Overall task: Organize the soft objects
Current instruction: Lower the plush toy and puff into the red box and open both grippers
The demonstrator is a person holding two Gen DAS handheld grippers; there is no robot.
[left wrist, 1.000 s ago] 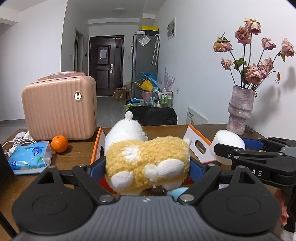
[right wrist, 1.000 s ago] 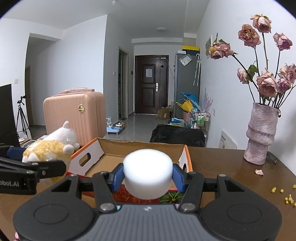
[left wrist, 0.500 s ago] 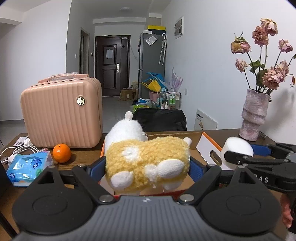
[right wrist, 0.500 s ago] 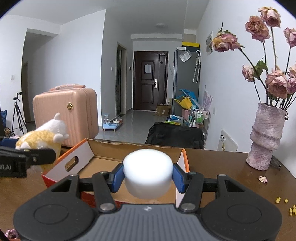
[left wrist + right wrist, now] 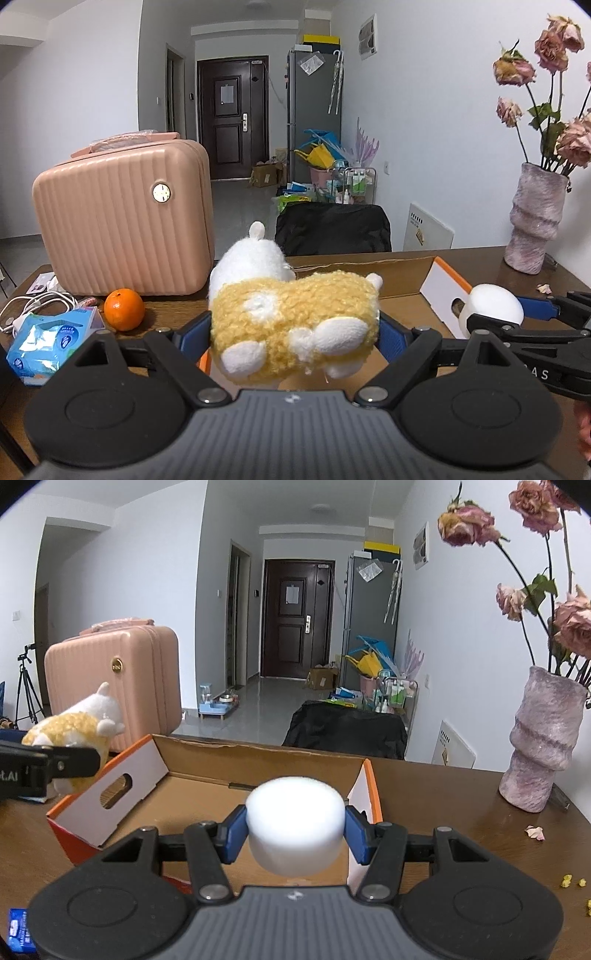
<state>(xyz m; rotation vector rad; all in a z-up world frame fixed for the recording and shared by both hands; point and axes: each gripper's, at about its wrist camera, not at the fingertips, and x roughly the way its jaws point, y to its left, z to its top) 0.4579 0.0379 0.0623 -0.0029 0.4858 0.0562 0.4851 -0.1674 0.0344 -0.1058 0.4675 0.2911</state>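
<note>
An orange [image 5: 123,309] sits beside a pink suitcase [image 5: 122,225].

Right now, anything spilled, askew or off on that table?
Yes: small yellow crumbs lie scattered on the table at the right edge, and a fallen petal sits below the vase of dried roses. The cardboard box stands open, flaps up. Nothing looks damaged.

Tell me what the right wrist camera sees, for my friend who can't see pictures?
A black gripper with blue pads squeezes a white round foam puck above an open orange-and-white cardboard box on a brown wooden table. At the left, another gripper holds a yellow-and-white plush animal near a pink ribbed suitcase. A pale purple vase of dried roses stands at the right.
</note>
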